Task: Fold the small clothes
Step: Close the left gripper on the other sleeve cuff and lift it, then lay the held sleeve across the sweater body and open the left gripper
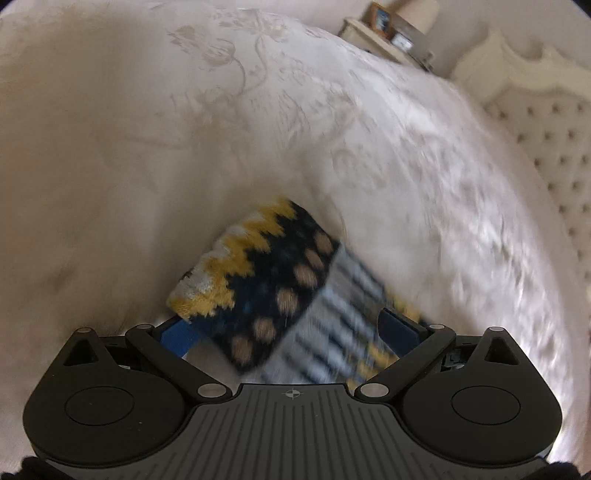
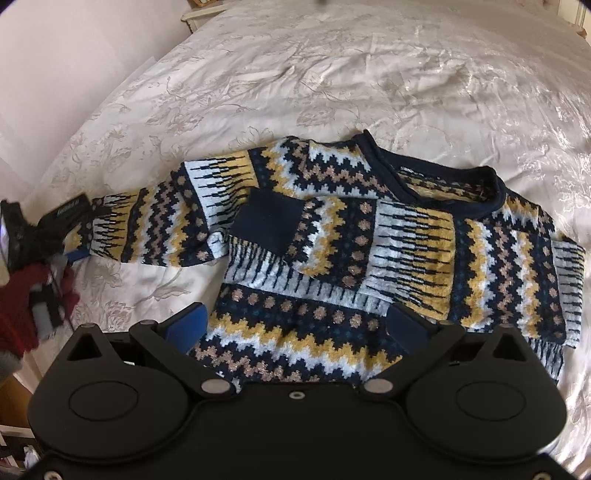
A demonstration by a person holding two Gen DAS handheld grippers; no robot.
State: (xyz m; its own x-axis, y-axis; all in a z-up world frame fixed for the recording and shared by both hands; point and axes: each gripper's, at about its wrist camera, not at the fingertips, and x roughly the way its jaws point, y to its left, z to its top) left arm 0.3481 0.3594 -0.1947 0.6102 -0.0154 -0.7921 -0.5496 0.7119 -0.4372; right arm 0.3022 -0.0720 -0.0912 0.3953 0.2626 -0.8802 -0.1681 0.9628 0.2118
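Note:
A knitted sweater (image 2: 369, 240) in navy, yellow, white and tan lies flat on the white bedspread (image 2: 295, 74). One sleeve is folded across the chest and ends in a navy cuff (image 2: 269, 221). The other sleeve (image 2: 155, 225) stretches out to the left. Its end (image 1: 266, 280) lies between the wide-apart blue fingers of my left gripper (image 1: 288, 328), and the pads do not press on it. The view there is blurred. My right gripper (image 2: 297, 323) hovers open over the lower part of the sweater, its fingers (image 2: 188, 321) spread wide with nothing clamped.
A tufted headboard (image 1: 535, 147) and a bedside table (image 1: 388, 33) with small items stand beyond the bed. A pale wall (image 2: 55, 74) runs along the bed's left side. A person's red knitted sleeve (image 2: 22, 314) shows at the left edge, behind the left gripper's body (image 2: 37, 229).

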